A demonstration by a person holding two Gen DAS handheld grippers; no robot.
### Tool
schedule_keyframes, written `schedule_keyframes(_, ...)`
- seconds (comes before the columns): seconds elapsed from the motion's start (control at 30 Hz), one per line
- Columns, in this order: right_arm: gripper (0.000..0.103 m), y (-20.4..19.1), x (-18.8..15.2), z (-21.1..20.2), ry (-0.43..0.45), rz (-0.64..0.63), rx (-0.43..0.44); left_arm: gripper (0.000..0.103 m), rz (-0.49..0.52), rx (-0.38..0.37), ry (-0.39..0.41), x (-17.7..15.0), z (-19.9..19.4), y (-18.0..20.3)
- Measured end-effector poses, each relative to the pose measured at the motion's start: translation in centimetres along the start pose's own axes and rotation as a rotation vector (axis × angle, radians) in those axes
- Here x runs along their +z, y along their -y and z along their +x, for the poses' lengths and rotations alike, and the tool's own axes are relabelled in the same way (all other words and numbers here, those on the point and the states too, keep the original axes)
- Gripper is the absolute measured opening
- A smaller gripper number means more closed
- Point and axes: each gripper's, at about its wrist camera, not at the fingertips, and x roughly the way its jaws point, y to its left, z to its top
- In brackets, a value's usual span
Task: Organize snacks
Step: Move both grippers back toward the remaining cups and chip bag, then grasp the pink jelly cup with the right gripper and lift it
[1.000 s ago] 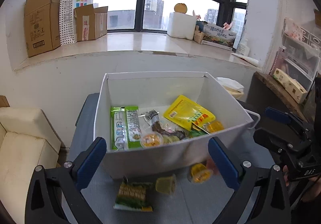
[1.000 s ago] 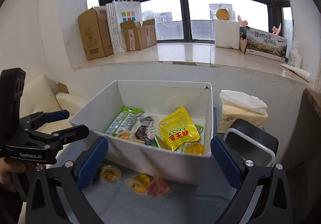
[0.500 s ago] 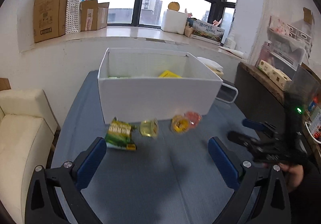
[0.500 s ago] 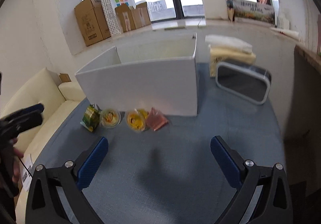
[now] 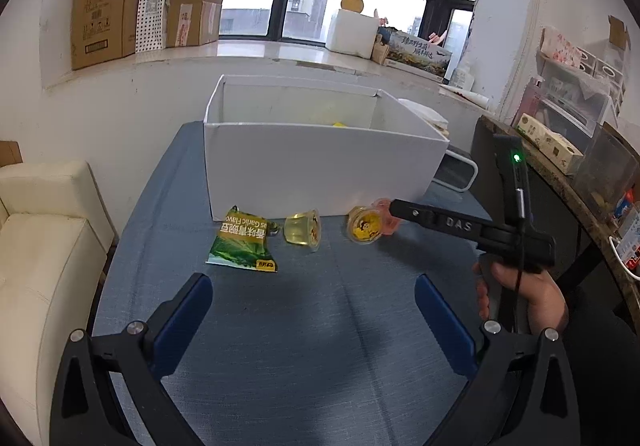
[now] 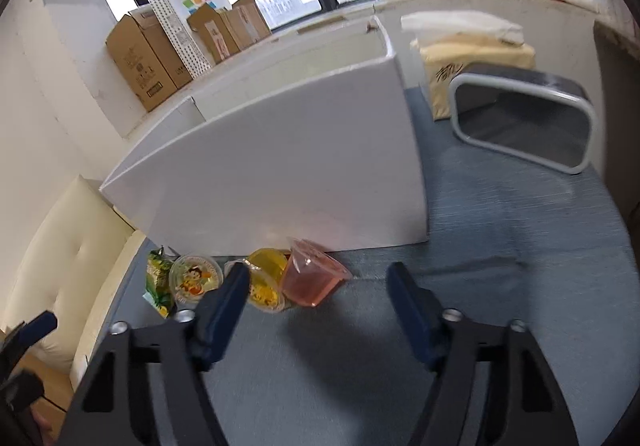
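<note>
A white box (image 5: 320,162) (image 6: 280,182) stands on the blue table; only a yellow corner of its contents shows. In front of it lie a green snack bag (image 5: 243,242) (image 6: 158,280), a pale yellow jelly cup (image 5: 303,229) (image 6: 195,278), an orange-yellow jelly cup (image 5: 363,225) (image 6: 266,280) and a pink jelly cup (image 5: 386,208) (image 6: 314,272). My right gripper (image 6: 318,300) is open, low over the table, its fingers either side of the pink and orange cups; it also shows in the left wrist view (image 5: 404,208). My left gripper (image 5: 312,310) is open and empty, further back.
A cream sofa (image 5: 36,246) stands left of the table. A grey-rimmed dark container (image 6: 524,122) and a tissue pack (image 6: 472,46) sit right of the box. Cardboard boxes (image 5: 104,2) line the windowsill. A shelf with boxes (image 5: 560,142) is at the right.
Both grippers have dropped from above the box and pulled back. The right gripper has then moved in low toward the pink and orange cups, narrowing somewhat. The snacks have not moved.
</note>
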Motion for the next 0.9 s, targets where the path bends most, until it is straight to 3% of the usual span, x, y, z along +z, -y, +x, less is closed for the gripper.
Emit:
schedule_keyframes(0.1, 0.072, 0.3, 0.3, 0.9, -0.001, 0.045, 0.027, 0.103, -0.004, -0.003, -0.008, -0.1, 0.5, -0.2)
schedule_keyframes(0.13, 0.062, 0.5, 0.4, 1.2, -0.004, 0.07, 0.042, 0.103, -0.003, -0.003, -0.011, -0.2, 0.7, -0.3)
schedule_keyframes(0.2, 0.056, 0.8, 0.4, 1.7, -0.012, 0.101, 0.056, 0.103, -0.007, -0.002, -0.017, -0.3, 1.0, -0.4)
schedule_keyframes(0.27, 0.043, 1.0, 0.5, 2.1, -0.02, 0.112, 0.053, 0.103, -0.012, 0.0, -0.021, -0.4, 1.2, -0.6)
schedule_keyframes(0.33, 0.043, 1.2, 0.4, 2.3, -0.018, 0.117, 0.063, 0.103, -0.015, 0.002, -0.027, -0.5, 1.4, -0.7)
schedule_keyframes(0.47, 0.04, 0.8, 0.2, 1.9, -0.006, 0.061, 0.055, 0.103, -0.014, 0.0, -0.033, -0.6, 1.8, -0.6)
schedule_keyframes(0.53, 0.024, 0.5, 0.1, 1.4, 0.002, 0.034, 0.06, 0.103, -0.011, -0.003, -0.034, -0.6, 1.8, -0.6)
schedule_keyframes(0.7, 0.017, -1.3, -0.2, 0.7, 0.003, -0.123, -0.011, 0.103, -0.012, -0.006, -0.044, -0.5, 2.4, -0.1)
schedule_keyframes(0.9, 0.006, -1.5, -0.6, -0.6, 0.014, -0.168, 0.001, 0.103, -0.005, -0.014, -0.048, -0.6, 2.6, 0.3)
